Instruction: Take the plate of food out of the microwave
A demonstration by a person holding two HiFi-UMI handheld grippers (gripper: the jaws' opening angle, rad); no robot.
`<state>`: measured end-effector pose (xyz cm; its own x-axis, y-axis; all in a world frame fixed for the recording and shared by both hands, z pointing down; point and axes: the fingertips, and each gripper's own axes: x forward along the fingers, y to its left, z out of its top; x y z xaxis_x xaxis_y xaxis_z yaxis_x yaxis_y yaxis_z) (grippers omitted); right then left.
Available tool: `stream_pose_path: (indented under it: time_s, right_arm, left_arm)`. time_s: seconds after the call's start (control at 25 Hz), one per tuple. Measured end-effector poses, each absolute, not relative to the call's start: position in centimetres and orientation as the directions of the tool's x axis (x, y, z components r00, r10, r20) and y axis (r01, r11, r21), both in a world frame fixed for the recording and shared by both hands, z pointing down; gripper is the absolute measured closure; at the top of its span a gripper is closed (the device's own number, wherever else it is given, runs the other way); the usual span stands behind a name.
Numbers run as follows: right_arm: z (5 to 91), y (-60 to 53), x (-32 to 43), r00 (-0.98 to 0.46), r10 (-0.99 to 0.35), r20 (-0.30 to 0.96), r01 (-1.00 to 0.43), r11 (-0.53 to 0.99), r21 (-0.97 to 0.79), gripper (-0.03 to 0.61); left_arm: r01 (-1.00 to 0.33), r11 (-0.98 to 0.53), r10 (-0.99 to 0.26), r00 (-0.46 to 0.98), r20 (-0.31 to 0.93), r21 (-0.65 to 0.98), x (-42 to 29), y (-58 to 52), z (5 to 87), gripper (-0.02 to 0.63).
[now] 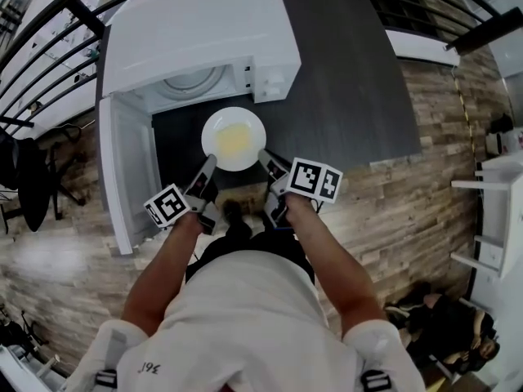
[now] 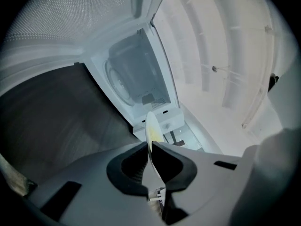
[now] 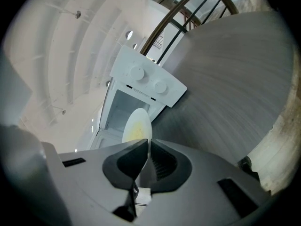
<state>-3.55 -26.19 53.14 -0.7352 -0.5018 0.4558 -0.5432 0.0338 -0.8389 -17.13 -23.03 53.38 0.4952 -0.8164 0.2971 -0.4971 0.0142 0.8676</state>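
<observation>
A white plate (image 1: 234, 139) with yellow food lies over the dark table, just in front of the open white microwave (image 1: 196, 43). My left gripper (image 1: 209, 163) is shut on the plate's near-left rim, and my right gripper (image 1: 264, 157) is shut on its near-right rim. In the left gripper view the plate (image 2: 153, 127) shows edge-on between the jaws of my left gripper (image 2: 150, 150), with the microwave cavity (image 2: 134, 76) beyond. In the right gripper view the plate (image 3: 137, 125) sits clamped in my right gripper (image 3: 148, 149), the microwave (image 3: 141, 98) behind it.
The microwave door (image 1: 127, 170) hangs open to the left of the plate. The dark tabletop (image 1: 351, 96) stretches to the right. Wooden floor (image 1: 409, 211) surrounds the table. A black chair (image 1: 29, 178) stands at the far left, and a white shelf (image 1: 494, 211) at the right.
</observation>
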Motion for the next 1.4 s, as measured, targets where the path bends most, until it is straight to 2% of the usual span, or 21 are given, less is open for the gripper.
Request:
stream_pose_path:
  time_s: [0.88, 1.4]
  right_arm:
    - [55.3, -23.8, 7.8, -0.711, -0.483, 0.511, -0.581, -0.005, -0.814, 0.557]
    - [57.0, -25.7, 16.2, -0.654, -0.528, 0.541, -0.605, -0.063, -0.793, 0.557]
  left_arm:
    - [-0.45, -0.019, -0.729, 0.617, 0.295, 0.893, -5.1, -21.4, 54.7, 0.583]
    - [-0.42, -0.056, -0.653, 0.701, 0.285, 0.906, 3.8, -24.3, 56.3, 0.581]
